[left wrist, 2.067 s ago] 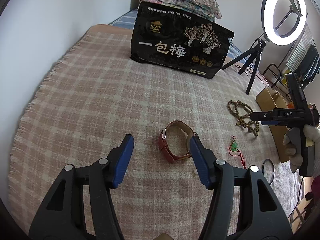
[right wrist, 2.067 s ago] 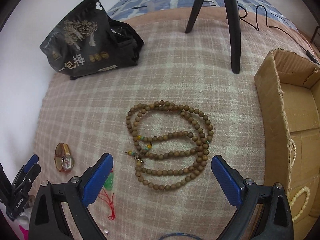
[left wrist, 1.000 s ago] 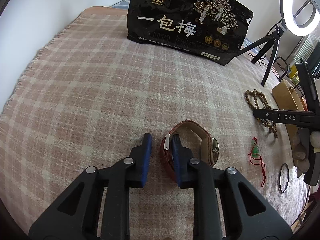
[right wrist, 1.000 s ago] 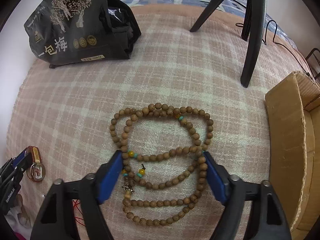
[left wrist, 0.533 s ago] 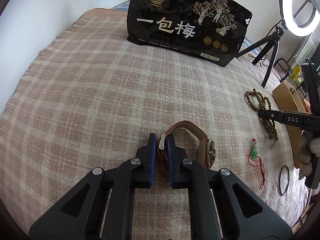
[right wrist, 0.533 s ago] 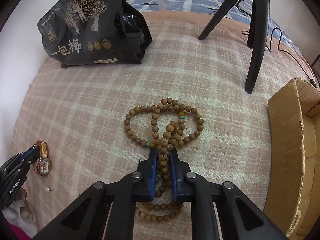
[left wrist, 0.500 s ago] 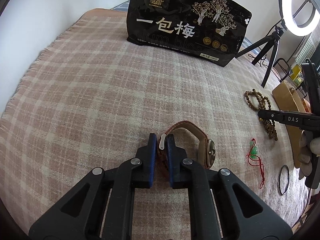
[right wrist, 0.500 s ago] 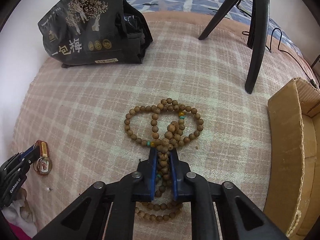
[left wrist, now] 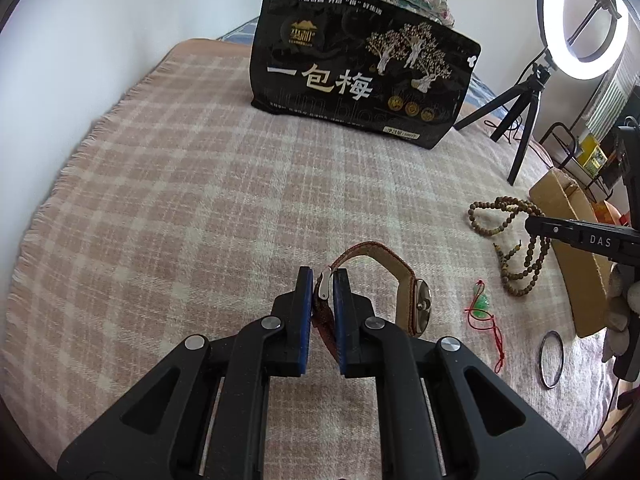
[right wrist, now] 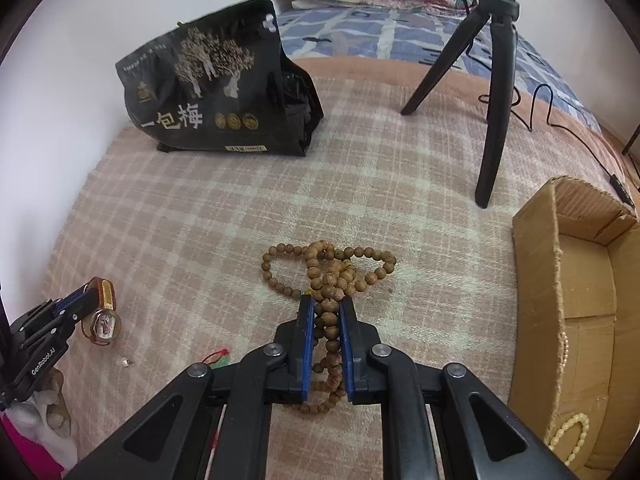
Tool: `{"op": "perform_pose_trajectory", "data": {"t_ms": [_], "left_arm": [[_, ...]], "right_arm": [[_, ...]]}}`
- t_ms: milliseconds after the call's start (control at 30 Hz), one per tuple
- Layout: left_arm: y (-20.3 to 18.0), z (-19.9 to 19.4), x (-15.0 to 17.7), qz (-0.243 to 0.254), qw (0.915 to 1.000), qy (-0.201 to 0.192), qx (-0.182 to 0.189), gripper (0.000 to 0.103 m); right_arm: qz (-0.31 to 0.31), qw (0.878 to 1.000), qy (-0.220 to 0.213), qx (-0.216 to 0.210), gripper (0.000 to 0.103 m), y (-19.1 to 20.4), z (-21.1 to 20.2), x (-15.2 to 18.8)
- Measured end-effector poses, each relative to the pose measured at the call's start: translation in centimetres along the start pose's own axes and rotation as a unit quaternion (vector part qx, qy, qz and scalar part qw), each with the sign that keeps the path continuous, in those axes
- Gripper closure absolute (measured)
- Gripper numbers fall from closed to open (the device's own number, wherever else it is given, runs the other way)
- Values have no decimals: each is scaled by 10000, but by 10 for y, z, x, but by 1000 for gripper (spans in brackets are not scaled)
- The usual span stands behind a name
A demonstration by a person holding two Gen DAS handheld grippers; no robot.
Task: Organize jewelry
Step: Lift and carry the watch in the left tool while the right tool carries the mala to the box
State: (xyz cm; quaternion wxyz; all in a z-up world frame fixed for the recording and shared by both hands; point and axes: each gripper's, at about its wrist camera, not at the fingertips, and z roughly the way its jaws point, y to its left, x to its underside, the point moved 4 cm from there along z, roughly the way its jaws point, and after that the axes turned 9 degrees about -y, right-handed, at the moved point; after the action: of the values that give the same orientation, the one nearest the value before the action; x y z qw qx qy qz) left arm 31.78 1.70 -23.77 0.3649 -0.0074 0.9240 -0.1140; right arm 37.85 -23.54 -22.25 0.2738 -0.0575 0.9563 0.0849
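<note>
Watch (left wrist: 404,292) strap clamped in left gripper (left wrist: 322,280) — beads (right wrist: 328,276) pinched in right gripper (right wrist: 325,308).

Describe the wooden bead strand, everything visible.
The wooden bead strand is one long string of round brown beads, with an orange accent bead near the jaws. It lies bunched in loops on the plaid blanket, beside the cardboard box. The right gripper is shut on several gathered strands; the loops ahead and the tail below stay slack.
</note>
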Motion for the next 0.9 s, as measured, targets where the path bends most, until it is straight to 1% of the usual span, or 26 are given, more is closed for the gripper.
{"op": "perform_pose_trajectory", "data": {"t_ms": [167,233,500,900], "left_arm": [[-6,-17,-5,45,9999,-113,8,95],[-10,-23,-6,82,9998,-154,27,95],[-30,-50,-10,207,9992,-323,143,95],[-71,-91,-14,437,9967,-520,453,95]], "right_arm": [[-38,9998,-188,-66,93,3,-22,-6],[-70,9996,-266,-63,93,4,-22,-10],[-105,9983,-556,-118,93,4,-59,-13],[-198,9948,-993,-150,93,3,-122,-12]]}}
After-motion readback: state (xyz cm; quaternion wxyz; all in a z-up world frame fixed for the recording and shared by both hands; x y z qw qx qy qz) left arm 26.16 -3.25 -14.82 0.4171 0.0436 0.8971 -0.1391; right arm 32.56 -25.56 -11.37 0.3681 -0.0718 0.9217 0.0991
